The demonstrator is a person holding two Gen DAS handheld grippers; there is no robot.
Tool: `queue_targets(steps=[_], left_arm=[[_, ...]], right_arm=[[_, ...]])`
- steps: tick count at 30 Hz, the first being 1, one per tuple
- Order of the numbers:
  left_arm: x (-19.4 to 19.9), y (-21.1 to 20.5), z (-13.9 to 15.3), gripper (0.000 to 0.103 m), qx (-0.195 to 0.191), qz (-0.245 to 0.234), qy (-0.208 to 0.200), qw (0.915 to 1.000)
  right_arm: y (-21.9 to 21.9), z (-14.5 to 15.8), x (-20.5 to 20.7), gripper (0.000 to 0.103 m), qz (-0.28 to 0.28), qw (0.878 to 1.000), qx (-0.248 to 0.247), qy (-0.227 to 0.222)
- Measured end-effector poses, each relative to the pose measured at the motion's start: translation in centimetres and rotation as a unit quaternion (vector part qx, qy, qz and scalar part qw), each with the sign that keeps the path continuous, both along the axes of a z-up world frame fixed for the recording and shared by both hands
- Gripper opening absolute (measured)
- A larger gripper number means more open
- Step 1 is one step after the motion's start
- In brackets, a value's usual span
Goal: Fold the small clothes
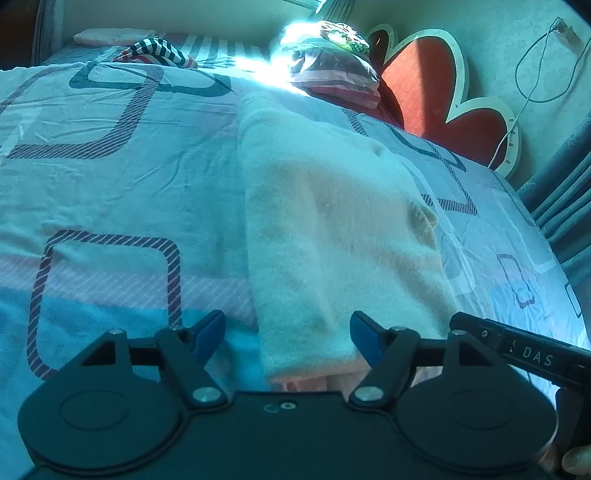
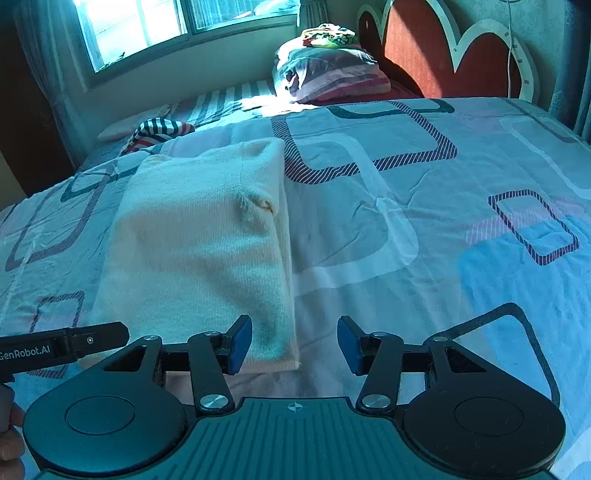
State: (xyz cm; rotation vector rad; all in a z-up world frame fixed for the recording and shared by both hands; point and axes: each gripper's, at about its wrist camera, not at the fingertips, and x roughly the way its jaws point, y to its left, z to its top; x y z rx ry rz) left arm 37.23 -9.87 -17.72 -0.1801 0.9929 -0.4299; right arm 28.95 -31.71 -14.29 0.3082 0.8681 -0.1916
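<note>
A cream knitted garment (image 1: 340, 236) lies folded into a long strip on the patterned bedsheet (image 1: 110, 192). It also shows in the right wrist view (image 2: 199, 251). My left gripper (image 1: 288, 336) is open, its jaws astride the garment's near left corner. My right gripper (image 2: 294, 345) is open, with the garment's near right corner between its jaws, close to the left finger. Neither holds anything. The right gripper's body (image 1: 524, 354) shows at the right of the left wrist view; the left gripper's body (image 2: 62, 347) shows at the left of the right wrist view.
A striped garment (image 2: 159, 131) lies at the far side of the bed. Stacked pillows (image 2: 332, 74) with colourful cloth on top sit by the red heart-shaped headboard (image 2: 417, 48). A window (image 2: 166, 26) is beyond. A white cable (image 1: 535, 81) hangs on the wall.
</note>
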Motion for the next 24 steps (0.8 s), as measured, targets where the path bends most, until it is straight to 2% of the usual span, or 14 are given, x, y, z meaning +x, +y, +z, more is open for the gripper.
queue_targets(steps=[3,5,11,16,24], left_arm=[[0.9,0.7,0.4,0.074,-0.012,0.010,0.002,0.9999],[1.6,1.0,0.7,0.075,-0.018,0.017,0.003,0.9997],[4.7,1.0,1.7,0.077,-0.031,0.034,-0.010,0.9989],[6.8,0.3,1.1,0.076,-0.038,0.033,-0.005,0.9987],[9.4,-0.6,-1.1,0.074,-0.068,0.041,0.031,0.9963]], right_arm=[[0.2,0.6,0.4,0.056,-0.004,1.000,0.002,-0.007],[0.5,1.1,0.9,0.068,-0.002,1.000,-0.001,-0.014],[-0.1,1.6,4.2,0.078,0.016,0.999,0.012,-0.037],[-1.3,0.7,7.8,0.081,0.023,0.998,0.045,-0.042],[-4.9,-1.3,11.9,0.081,0.023,0.992,0.117,-0.035]])
